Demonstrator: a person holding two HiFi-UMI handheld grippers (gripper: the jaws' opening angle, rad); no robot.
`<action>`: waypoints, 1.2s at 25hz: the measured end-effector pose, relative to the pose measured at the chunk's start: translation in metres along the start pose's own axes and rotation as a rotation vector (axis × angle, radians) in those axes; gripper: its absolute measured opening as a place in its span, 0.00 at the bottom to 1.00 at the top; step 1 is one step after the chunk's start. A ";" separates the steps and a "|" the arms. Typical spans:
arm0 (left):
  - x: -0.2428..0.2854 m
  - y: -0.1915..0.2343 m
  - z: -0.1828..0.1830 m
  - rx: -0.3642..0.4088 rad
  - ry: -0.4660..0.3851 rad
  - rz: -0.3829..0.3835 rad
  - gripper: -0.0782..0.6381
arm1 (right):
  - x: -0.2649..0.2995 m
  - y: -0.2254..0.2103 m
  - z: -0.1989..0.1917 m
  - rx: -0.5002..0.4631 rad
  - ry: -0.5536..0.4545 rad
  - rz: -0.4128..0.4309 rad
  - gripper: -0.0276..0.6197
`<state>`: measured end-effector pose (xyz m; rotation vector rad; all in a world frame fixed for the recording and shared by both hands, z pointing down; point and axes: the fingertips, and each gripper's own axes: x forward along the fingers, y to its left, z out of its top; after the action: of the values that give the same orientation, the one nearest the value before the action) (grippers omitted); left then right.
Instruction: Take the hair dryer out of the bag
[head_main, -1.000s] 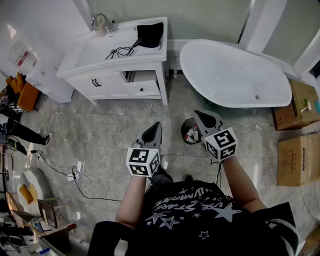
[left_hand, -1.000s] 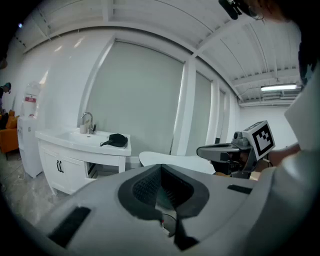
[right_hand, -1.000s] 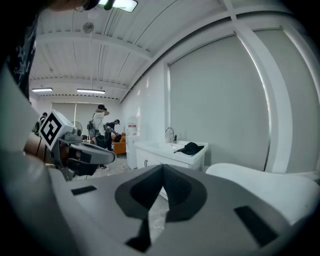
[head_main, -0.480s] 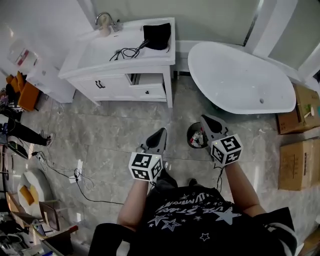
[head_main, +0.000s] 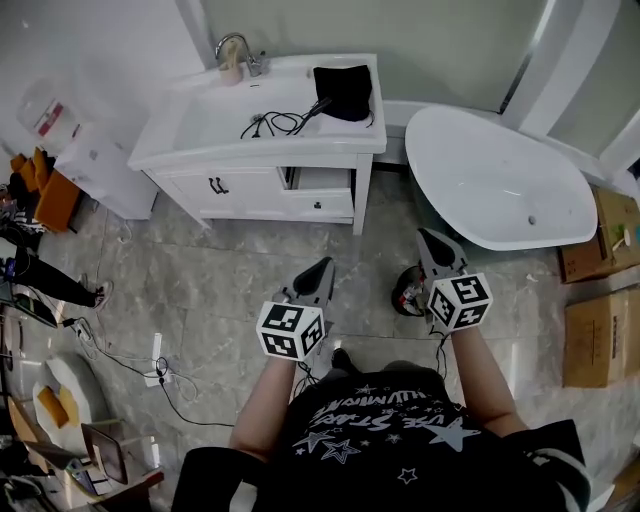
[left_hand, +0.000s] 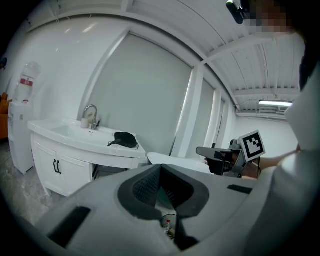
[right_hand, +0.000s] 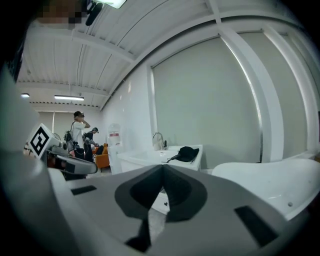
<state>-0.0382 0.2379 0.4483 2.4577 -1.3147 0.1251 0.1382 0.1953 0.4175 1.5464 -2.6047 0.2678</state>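
Observation:
A black bag lies on the right end of the white vanity counter, and a black cord trails out of it to the left. The same bag shows in the left gripper view, and as a small dark bag in the right gripper view. No hair dryer body is visible. My left gripper and right gripper are both shut and empty, held side by side over the floor, well short of the vanity.
A white bathtub stands right of the vanity. A small bin with bottles sits on the floor between the grippers. Cardboard boxes stand at the right. Cables lie on the floor at the left. People stand far off.
The vanity and bathtub have slid down and to the right in the head view as the person walks towards them. Both grippers stay shut and level, side by side.

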 end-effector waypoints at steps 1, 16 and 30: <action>-0.001 0.008 0.001 0.004 0.006 -0.003 0.12 | 0.005 0.003 0.000 -0.002 0.001 -0.018 0.05; 0.014 0.095 0.009 -0.022 0.025 0.025 0.48 | 0.097 0.023 -0.013 -0.060 0.112 0.001 0.25; 0.120 0.157 0.039 0.009 0.100 -0.001 0.59 | 0.217 -0.051 -0.002 -0.015 0.144 -0.042 0.28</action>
<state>-0.1019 0.0498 0.4815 2.4258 -1.2733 0.2509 0.0786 -0.0151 0.4626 1.5145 -2.4565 0.3416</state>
